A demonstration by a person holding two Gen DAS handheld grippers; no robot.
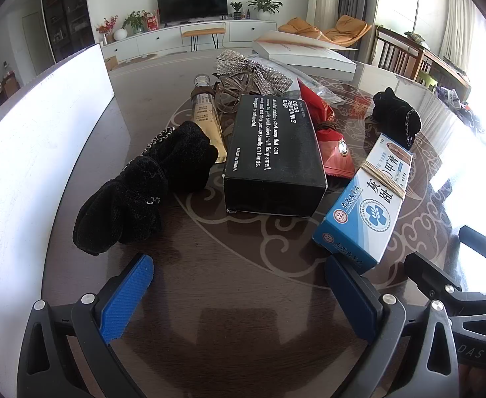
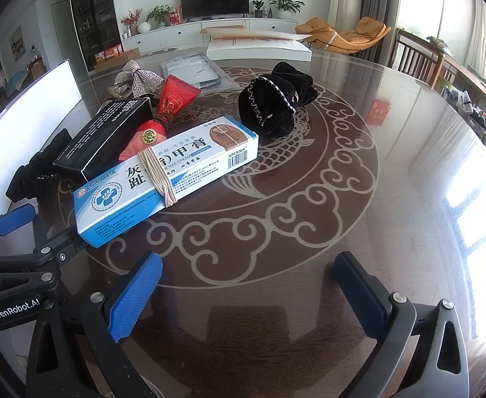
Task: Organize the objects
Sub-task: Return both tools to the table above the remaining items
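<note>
The blue-and-white carton (image 2: 166, 175) lies on the desk (image 2: 309, 232), long axis slanting away rightward, near end just left of the right tool (image 2: 247, 293); left tool (image 1: 239, 293) equally close, both wide open, empty.

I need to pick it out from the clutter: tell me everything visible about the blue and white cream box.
The blue and white cream box is a long, slim cardboard carton printed with large dark Chinese characters, a round blue cross emblem, a toenail picture and a barcode near one end. A band of beige elastic is wrapped several times around its middle. It looks closed and undamaged, lying flat on the glossy patterned table. The red foil packet sits right behind it, apparently touching. Neither gripper holds it.
</note>
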